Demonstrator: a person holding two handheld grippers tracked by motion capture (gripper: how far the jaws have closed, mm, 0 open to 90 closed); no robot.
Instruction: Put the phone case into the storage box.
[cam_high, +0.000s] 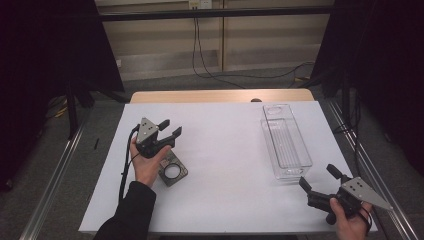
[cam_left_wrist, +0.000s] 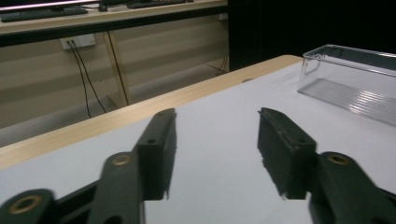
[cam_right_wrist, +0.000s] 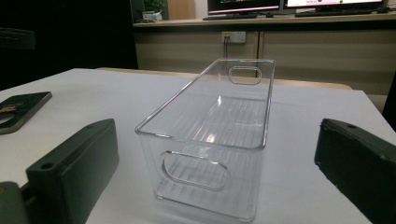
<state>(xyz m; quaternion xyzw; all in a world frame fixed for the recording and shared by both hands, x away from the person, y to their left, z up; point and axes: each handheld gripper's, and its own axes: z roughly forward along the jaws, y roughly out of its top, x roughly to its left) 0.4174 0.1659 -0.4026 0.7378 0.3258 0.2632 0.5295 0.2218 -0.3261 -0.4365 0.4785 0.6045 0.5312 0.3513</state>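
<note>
A clear plastic bin (cam_high: 286, 141) stands empty on the right half of the white table cover, long side running away from me. My right gripper (cam_high: 318, 179) is held just off its near end, open, jaws wide apart; in the right gripper view the clear plastic bin (cam_right_wrist: 219, 135) lies straight ahead between the jaws. A dark metal plate with a round hole (cam_high: 171, 170) lies flat on the left side. My left gripper (cam_high: 170, 128) hovers above and just behind that plate, open and holding nothing; its view shows bare cover and the bin (cam_left_wrist: 353, 79) at far right.
The white table cover (cam_high: 225, 165) spans nearly the whole tabletop, with a wooden strip (cam_high: 220, 96) bare at the far edge. Dark curtains flank both sides. Cables hang from the wall beyond the table. The metal plate's corner (cam_right_wrist: 21, 108) shows at the left in the right gripper view.
</note>
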